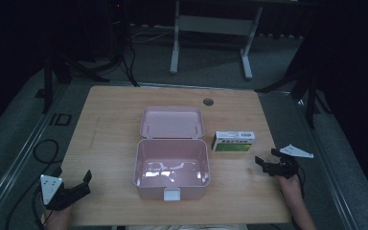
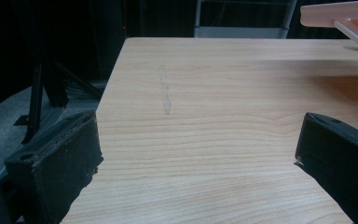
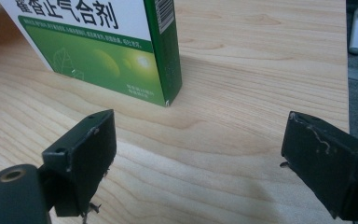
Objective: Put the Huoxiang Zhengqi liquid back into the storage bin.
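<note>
Wooden table (image 1: 110, 129), green-white box (image 1: 233, 142) lying crosswise, right tongs (image 1: 264, 164) agape nearby

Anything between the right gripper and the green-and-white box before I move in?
Nothing: only bare table separates the open right gripper from the green-and-white box. The right gripper view shows it best; the high view agrees.

My room is dim and dark around the lit worktop (image 1: 115, 110); overhead glare glints inside the pink box (image 1: 171, 167), and close-up edges look soft.
</note>
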{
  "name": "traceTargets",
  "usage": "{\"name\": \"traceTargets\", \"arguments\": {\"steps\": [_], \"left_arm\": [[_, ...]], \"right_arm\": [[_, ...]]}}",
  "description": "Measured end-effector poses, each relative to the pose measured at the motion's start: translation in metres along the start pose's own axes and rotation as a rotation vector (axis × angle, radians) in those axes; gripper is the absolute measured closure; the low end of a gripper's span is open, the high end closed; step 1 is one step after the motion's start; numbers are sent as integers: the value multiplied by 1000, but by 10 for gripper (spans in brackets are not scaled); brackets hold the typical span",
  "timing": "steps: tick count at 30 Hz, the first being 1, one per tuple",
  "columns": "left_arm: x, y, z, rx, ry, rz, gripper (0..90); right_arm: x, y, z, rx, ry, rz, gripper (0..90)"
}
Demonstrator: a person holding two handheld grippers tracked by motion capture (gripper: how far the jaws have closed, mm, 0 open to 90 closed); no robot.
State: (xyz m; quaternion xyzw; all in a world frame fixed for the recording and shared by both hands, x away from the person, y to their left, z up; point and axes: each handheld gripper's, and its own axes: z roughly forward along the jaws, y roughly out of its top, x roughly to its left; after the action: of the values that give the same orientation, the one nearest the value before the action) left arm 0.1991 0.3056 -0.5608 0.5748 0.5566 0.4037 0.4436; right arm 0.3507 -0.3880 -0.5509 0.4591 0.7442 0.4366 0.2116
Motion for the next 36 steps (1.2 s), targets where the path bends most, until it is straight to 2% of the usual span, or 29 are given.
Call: {"name": "traceTargets", "arguments": {"steps": [2, 10, 13, 14, 15, 18, 21, 22, 23, 25, 26, 30, 36], "left_arm": [[0, 0, 0, 0, 0, 0, 3], [0, 0, 0, 2, -3, 0, 3], [0, 0, 0, 1, -3, -2, 3], [0, 0, 0, 2, -4, -1, 3], [1, 0, 0, 2, -6, -1, 3], [1, 0, 0, 5, -11, 1, 3], [0, 0, 0, 7, -16, 4, 3], [0, 0, 0, 8, -16, 4, 3], [0, 0, 0, 9, -17, 5, 3], [0, 0, 0, 9, -21, 5, 3], [0, 0, 1, 9, -21, 5, 3], [0, 0, 1, 10, -27, 6, 3], [1, 0, 1, 12, -30, 5, 3]], "right_arm": [[1, 0, 0, 4, -9, -10, 100], [2, 1, 3, 9, 29, -40, 100], [3, 1, 2, 8, 78, -67, 100], [3, 1, 2, 18, 96, -70, 100], [3, 2, 3, 36, 136, -78, 100], [3, 3, 5, 70, 186, -110, 100], [4, 5, 9, 142, 240, -140, 100], [6, 8, 11, 193, 270, -175, 100], [7, 9, 12, 217, 282, -192, 100], [13, 12, 14, 304, 317, -268, 100], [14, 13, 15, 332, 335, -287, 100], [19, 22, 18, 440, 404, -329, 100], [29, 32, 17, 531, 388, -429, 100]]}}
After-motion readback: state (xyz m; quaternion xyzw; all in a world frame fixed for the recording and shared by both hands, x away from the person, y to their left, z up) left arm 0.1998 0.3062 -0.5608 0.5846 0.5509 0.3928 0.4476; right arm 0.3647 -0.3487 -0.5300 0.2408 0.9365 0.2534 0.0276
